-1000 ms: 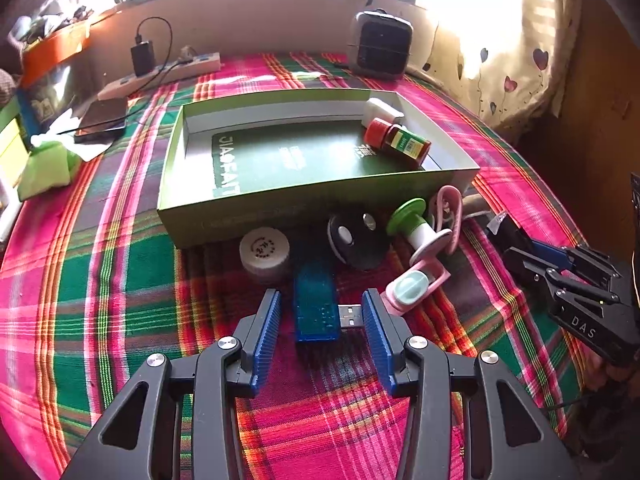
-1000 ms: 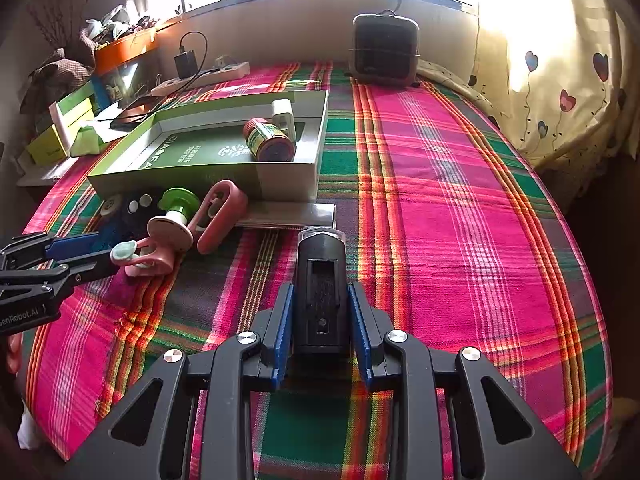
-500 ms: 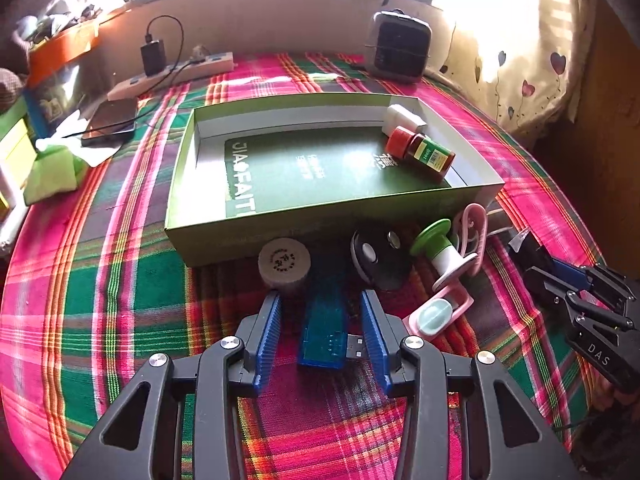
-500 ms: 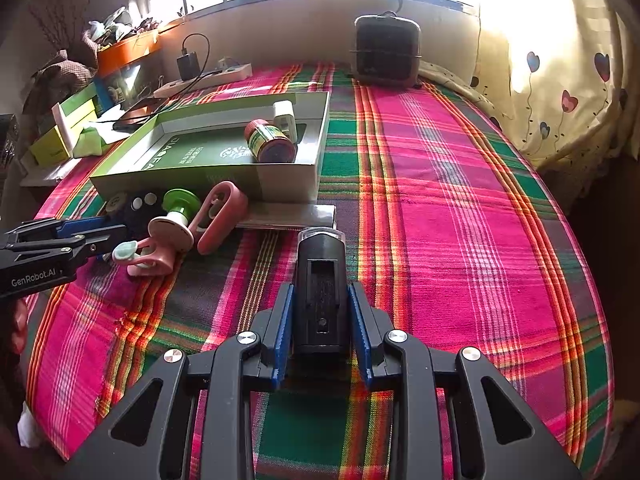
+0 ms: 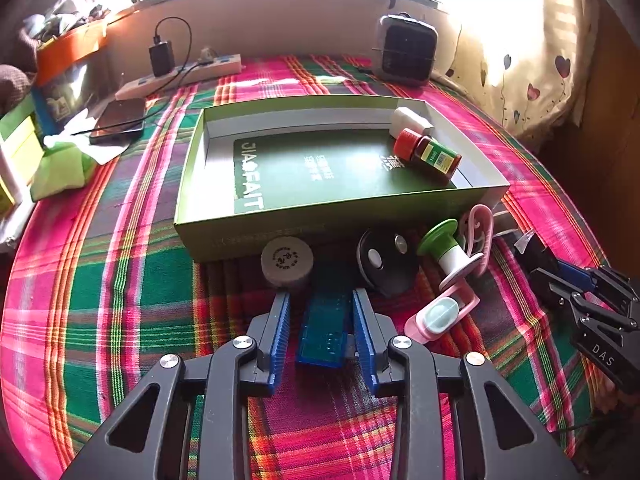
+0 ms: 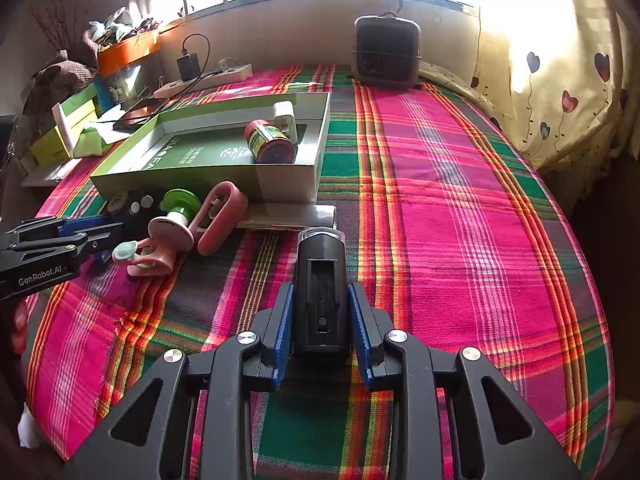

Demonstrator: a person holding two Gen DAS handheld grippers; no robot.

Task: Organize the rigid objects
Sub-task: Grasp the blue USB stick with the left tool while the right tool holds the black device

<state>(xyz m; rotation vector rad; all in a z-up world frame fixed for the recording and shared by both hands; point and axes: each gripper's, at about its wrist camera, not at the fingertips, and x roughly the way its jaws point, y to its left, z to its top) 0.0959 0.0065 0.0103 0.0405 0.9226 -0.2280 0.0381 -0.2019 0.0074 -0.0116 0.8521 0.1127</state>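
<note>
A translucent blue USB stick lies on the plaid cloth between the jaws of my left gripper. The jaws are closing on it, and a thin strip of cloth still shows beside the left pad. My right gripper is shut on a black device with a clear cap, low over the cloth. Behind the stick stands the open green box, holding a red-capped bottle and a white item. My left gripper appears at the left edge of the right wrist view.
Along the box's front wall lie a grey round cap, a black disc, a green-and-white spool and pink clips. A power strip, a phone and a dark square appliance sit at the back.
My left gripper's jaws have drawn in from wide apart to close on either side of the blue USB stick. The right gripper still holds the black device, unmoved.
</note>
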